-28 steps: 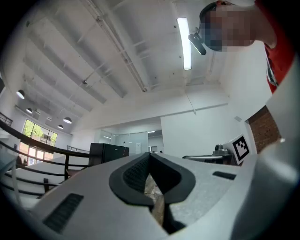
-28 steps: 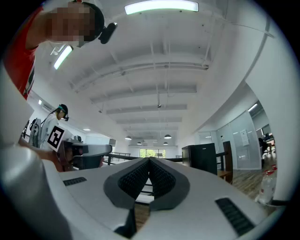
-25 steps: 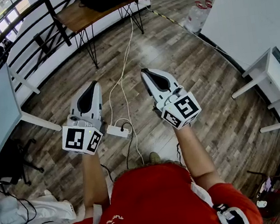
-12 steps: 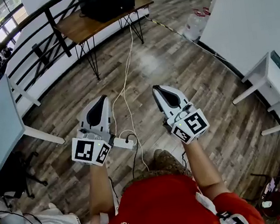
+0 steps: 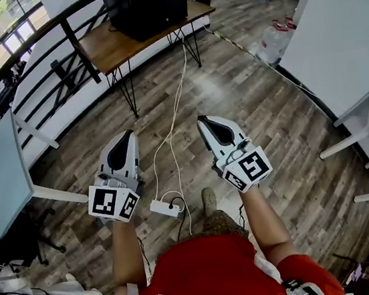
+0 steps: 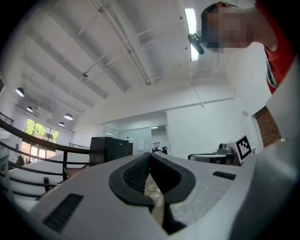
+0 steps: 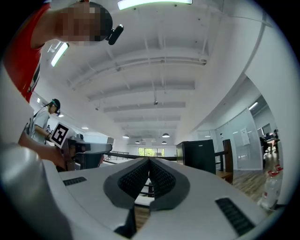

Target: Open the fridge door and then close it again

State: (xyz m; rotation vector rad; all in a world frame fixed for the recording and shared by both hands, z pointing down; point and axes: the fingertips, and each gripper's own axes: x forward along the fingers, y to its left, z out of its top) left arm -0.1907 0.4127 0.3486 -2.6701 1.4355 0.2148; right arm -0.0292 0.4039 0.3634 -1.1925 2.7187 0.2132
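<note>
Fridge (image 5: pixel 149 3) on the wooden table (image 5: pixel 106 42) ahead; both grippers clenched on nothing.

From my end, the left gripper (image 5: pixel 127 135) has its jaws pressed together, with only a sliver of floorboards showing between the pads. The right gripper (image 5: pixel 203 121) reads the same, tips meeting and empty. The person holds them side by side above the wood floor (image 5: pixel 259 100), both pointing towards the table, and the marker cubes (image 5: pixel 113 202) sit nearest the red shirt (image 5: pixel 201 276). Between the two grippers, on the floor, lies a white power strip (image 5: pixel 165 209). Its cable (image 5: pixel 174 121) runs up the boards to the table. The fridge is a black box standing on the tabletop by the dark railing (image 5: pixel 37 55), well apart from both grippers. It shows left of the jaws in the left gripper view and right of them in the right gripper view.
</note>
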